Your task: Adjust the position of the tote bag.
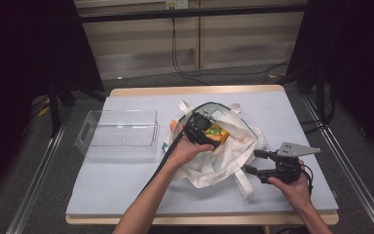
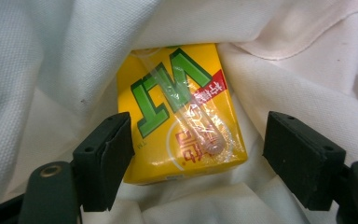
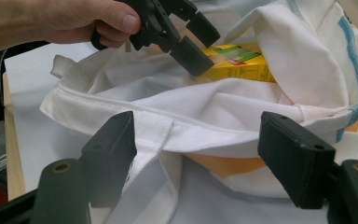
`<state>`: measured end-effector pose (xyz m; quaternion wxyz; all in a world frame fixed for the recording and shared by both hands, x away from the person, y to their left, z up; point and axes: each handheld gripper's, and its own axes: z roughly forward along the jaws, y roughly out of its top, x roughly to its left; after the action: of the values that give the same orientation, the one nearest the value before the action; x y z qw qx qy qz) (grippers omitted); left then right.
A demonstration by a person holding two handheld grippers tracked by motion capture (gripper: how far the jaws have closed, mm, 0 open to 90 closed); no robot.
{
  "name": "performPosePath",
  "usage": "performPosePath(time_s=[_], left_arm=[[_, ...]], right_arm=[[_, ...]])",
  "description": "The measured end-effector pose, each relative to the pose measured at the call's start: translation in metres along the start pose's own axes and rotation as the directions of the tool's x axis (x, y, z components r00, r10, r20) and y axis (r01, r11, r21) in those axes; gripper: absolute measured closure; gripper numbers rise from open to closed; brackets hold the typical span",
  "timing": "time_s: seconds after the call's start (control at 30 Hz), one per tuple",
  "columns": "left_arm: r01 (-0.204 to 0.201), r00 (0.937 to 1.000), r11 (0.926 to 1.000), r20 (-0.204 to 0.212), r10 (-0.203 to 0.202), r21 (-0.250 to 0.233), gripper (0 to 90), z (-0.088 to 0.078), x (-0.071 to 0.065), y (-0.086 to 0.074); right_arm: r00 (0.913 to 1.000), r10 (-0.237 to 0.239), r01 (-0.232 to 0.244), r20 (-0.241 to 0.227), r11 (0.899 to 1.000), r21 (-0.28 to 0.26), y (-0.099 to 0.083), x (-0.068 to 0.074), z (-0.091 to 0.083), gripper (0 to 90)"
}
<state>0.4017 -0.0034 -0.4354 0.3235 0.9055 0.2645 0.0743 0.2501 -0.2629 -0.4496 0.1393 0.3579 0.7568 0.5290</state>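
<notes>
One yellow carton [image 2: 182, 112] between open left hand-held gripper [image 2: 198, 154] jaws.

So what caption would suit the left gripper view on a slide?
Open left gripper poised around a yellow drink carton lying in a white cloth tote bag.

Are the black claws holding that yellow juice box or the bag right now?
Nothing is held. The left gripper is open, its jaws on either side of the yellow juice box without pressing it. The right gripper is open before the white bag.
</notes>
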Motion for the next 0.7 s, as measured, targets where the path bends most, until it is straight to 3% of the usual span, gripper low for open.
performPosePath(time_s=[0.17,0.23,0.3,0.37,0.47,0.57,0.7], left_arm=[[0.022,0.9996,0.9998,-0.020,-0.022,0.000,22.0,-0.001,0.000,-0.001],[0.003,1.0000,1.0000,-0.007,-0.003,0.005,21.6,-0.003,0.000,-0.001],[0.011,0.9990,0.9999,-0.044,-0.010,0.004,21.7,-0.002,-0.002,-0.002],[0.003,0.9999,0.9995,-0.014,-0.003,0.031,22.4,0.001,0.000,-0.002],[0.010,0.9999,0.9989,-0.014,-0.009,0.046,22.3,0.007,0.000,-0.005],[0.030,0.9994,0.9993,-0.015,-0.029,0.020,22.6,0.012,0.001,-0.008],[0.025,0.9997,0.9994,-0.006,-0.024,0.024,26.0,0.012,0.001,-0.008]], right_arm=[[1.0000,-0.003,0.003,-0.003,1.000,-0.002,0.000,0.000,-0.001,27.4],[1.0000,-0.002,0.002,0.001,1.000,-0.001,0.000,-0.001,-0.001,27.5],[1.0000,-0.003,0.003,0.000,1.000,0.000,0.000,-0.001,0.000,27.4],[1.0000,-0.002,0.002,-0.002,1.000,0.003,0.000,-0.001,0.000,27.4],[0.9999,-0.004,0.004,-0.009,1.000,0.008,0.000,0.000,0.000,27.1],[0.9998,-0.010,0.010,-0.015,1.000,0.011,0.000,0.000,0.001,27.2],[0.9999,-0.005,0.005,-0.015,1.000,0.012,0.000,-0.001,0.001,27.2]])
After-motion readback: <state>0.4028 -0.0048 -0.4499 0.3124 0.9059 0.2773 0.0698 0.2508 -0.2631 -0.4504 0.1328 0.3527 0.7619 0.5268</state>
